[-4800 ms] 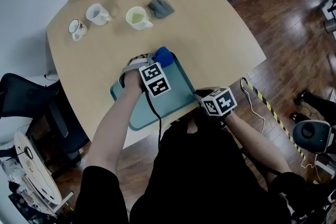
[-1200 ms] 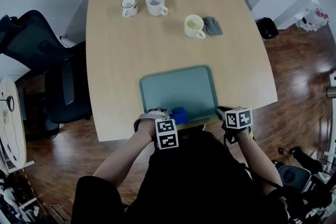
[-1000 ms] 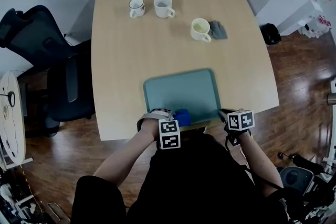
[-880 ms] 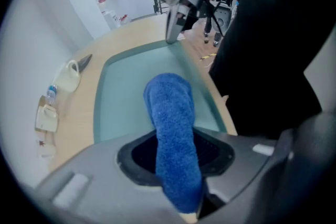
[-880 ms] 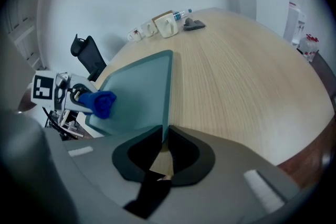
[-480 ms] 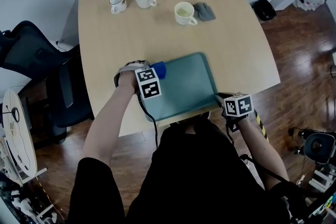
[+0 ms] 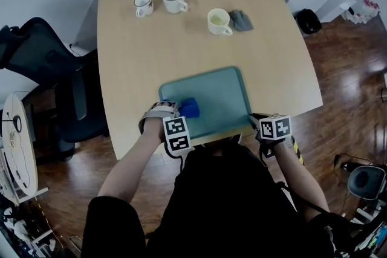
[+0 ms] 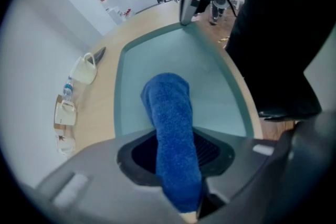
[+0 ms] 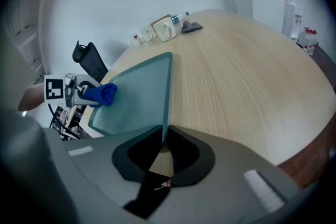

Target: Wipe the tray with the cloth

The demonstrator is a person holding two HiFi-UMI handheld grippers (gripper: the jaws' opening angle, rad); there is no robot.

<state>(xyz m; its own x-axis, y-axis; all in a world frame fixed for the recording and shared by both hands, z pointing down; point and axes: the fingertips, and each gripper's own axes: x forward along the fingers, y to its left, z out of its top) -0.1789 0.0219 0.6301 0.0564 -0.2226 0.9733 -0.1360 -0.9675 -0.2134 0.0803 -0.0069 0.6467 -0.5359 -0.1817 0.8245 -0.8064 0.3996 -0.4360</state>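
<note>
At the tray's [image 7: 224, 90] near edge, left fingers [image 8: 139, 155] closing on cloth [image 8: 170, 128], right fingers [image 9: 185, 157] tight on rim [image 9: 166, 107].

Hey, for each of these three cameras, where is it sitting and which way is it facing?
Head view: on the person's head, steeply down onto the table; both forearms, left gripper, right gripper show.
Left gripper view: on the left gripper, facing across the tray; its jaws hold the cloth.
Right gripper view: on the right gripper, along the tray's rim, clamped in its jaws.
Shared: tray and cloth in all three.
</note>
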